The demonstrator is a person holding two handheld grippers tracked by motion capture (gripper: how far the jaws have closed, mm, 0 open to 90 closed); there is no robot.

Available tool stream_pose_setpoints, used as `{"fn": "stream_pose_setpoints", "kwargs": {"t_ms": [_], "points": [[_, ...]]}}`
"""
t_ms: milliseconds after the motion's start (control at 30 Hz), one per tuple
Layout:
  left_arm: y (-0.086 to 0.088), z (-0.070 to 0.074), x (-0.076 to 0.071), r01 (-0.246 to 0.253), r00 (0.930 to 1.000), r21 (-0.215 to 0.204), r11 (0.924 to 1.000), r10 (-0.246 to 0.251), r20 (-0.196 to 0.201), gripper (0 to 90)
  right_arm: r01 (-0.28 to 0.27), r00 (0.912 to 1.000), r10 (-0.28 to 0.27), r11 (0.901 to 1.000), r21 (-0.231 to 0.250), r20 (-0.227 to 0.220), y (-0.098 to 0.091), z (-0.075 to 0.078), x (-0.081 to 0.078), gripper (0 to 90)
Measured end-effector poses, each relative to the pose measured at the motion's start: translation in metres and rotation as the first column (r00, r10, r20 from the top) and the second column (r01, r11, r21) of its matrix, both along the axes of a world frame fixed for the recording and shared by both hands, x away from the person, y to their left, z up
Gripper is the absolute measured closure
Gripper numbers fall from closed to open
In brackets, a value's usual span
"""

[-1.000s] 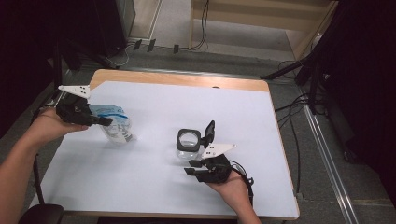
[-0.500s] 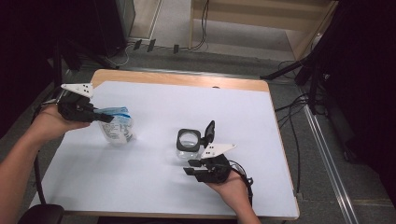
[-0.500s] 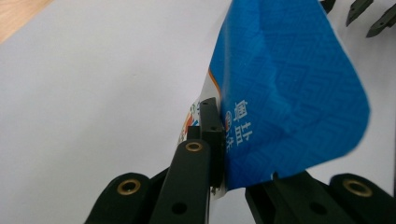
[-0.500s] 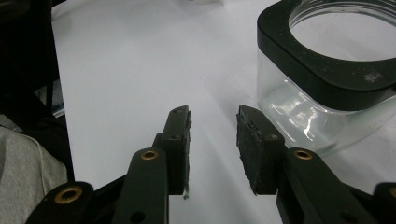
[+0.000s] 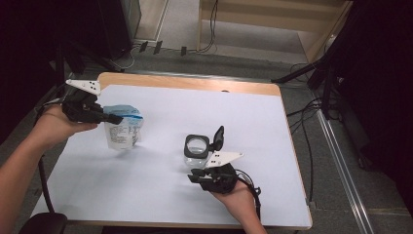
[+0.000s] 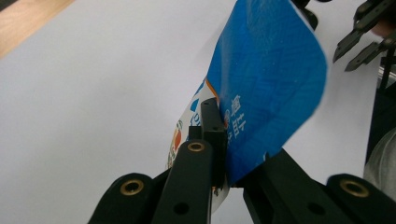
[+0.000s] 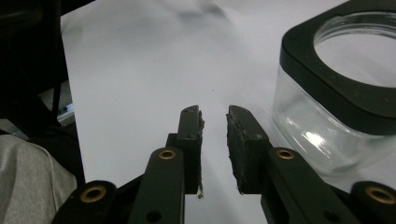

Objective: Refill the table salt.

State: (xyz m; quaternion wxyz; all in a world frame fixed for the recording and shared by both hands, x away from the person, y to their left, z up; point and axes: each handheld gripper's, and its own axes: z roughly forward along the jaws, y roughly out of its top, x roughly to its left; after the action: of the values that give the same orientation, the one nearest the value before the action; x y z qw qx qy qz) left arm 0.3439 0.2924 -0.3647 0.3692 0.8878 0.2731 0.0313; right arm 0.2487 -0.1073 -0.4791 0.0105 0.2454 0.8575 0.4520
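At left, our left hand-held gripper (image 5: 109,118) is clamping the blue-topped pouch (image 5: 122,127) and lifting it off the bench (image 5: 160,200). At right, our right hand-held gripper (image 7: 214,122), empty, has just been narrowing beside the open glass jar (image 5: 197,150). Next, we judge, comes carrying the pouch over the jar's mouth.

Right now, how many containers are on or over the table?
2: a pouch clamped in the left gripper at the table's left, and a glass jar mid-table, lid open, beside the right gripper.

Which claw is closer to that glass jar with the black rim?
The right claw: its empty jaws sit just beside the glass jar. The left claw is across the table, shut on a blue pouch.
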Motion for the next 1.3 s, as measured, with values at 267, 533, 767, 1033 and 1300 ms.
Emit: {"fn": "stream_pose_setpoints", "kwargs": {"t_ms": [267, 533, 767, 1033, 1300], "points": [[-0.021, 0.013, -0.006, 0.032, 0.9992, -0.021, 0.9993, -0.032, -0.024, 90.0, 0.050, 0.9987, -0.050, 0.9986, 0.019, -0.010, 0.010, 0.001, -0.002, 90.0], [-0.041, 0.016, -0.011, 0.057, 0.9982, -0.027, 0.9980, -0.057, -0.021, 90.0, 0.147, 0.9886, -0.147, 0.9889, 0.024, 0.030, 0.028, 0.004, -0.002, 90.0], [-0.056, 0.018, -0.015, 0.081, 0.9962, -0.030, 0.9963, -0.082, -0.028, 90.0, 0.213, 0.9761, -0.213, 0.9769, 0.023, 0.041, 0.059, 0.003, 0.000, 90.0], [-0.071, 0.017, -0.019, 0.090, 0.9955, -0.007, 0.9960, -0.090, -0.030, 90.0, 0.278, 0.9568, -0.281, 0.9597, 0.039, 0.077, 0.073, -0.005, 0.010, 90.0], [-0.086, 0.015, -0.023, 0.125, 0.9909, -0.004, 0.9921, -0.125, -0.049, 90.0, 0.321, 0.9413, -0.325, 0.9454, 0.056, 0.092, 0.084, -0.003, 0.010, 90.0]]}}
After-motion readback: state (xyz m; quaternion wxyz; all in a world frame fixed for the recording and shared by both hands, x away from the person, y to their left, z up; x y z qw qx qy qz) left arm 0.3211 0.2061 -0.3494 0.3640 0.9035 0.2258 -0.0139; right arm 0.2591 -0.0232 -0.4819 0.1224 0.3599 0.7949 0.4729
